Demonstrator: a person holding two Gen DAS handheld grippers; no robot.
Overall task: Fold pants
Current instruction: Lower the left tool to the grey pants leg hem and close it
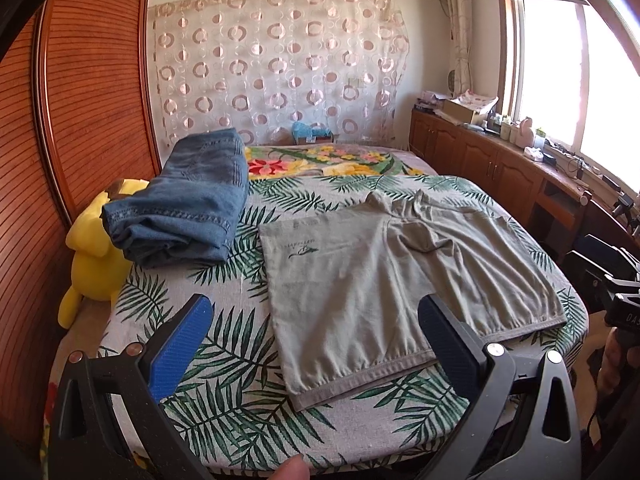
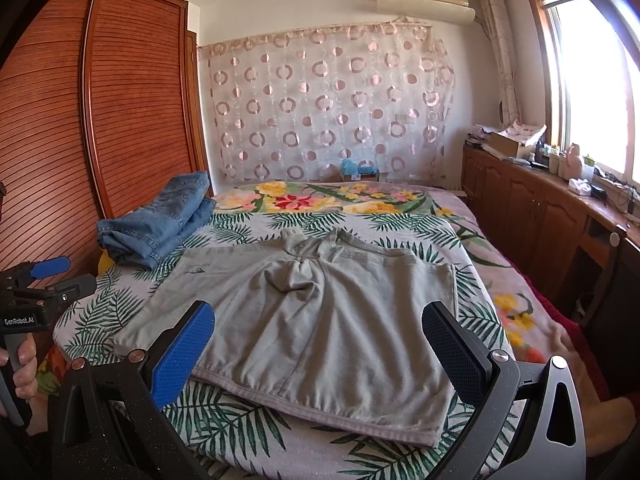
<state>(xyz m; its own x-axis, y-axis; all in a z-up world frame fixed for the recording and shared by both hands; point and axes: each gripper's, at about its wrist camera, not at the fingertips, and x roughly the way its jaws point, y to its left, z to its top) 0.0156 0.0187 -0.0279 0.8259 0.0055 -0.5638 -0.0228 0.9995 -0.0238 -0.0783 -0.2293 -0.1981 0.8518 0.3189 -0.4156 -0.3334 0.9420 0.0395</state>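
Observation:
Grey pants [image 1: 384, 276] lie spread flat on the leaf-print bed [image 1: 224, 400], waistband toward me, legs pointing away. They also show in the right wrist view [image 2: 320, 328]. My left gripper [image 1: 316, 320] is open and empty, held above the near left part of the pants. My right gripper [image 2: 320, 328] is open and empty, held above the near waistband. The left gripper [image 2: 48, 276] also shows at the left edge of the right wrist view, and the right gripper's body [image 1: 616, 280] at the right edge of the left wrist view.
Folded blue jeans [image 1: 188, 208] sit at the bed's far left, beside a yellow plush toy [image 1: 92, 256]. A wooden wardrobe [image 2: 100, 100] stands left of the bed. A low cabinet [image 2: 540, 208] with clutter runs under the window at right. A floral blanket [image 2: 320, 196] covers the far end.

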